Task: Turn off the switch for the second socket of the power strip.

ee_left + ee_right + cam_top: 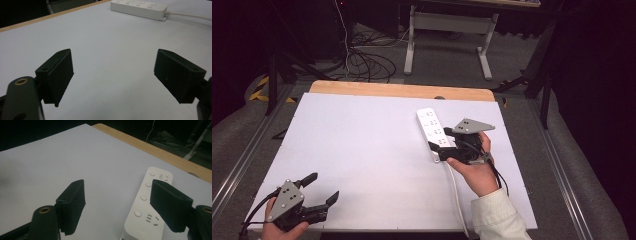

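White power strip (431, 131) lying flat on the right half of the white tabletop (362, 150), long and slim with rounded ends, a row of round buttons beside small socket slots, white cord (457, 195) trailing toward the near edge; right tongs (436, 138) spread wide just above its near end, gripping nothing, held in the right hand (477, 172). Left tongs (323, 187) spread wide too, empty, at the near left corner, well apart from the strip; buttons and slots plain in the right gripper view (147, 205), cord exit plain in the left gripper view (140, 8).
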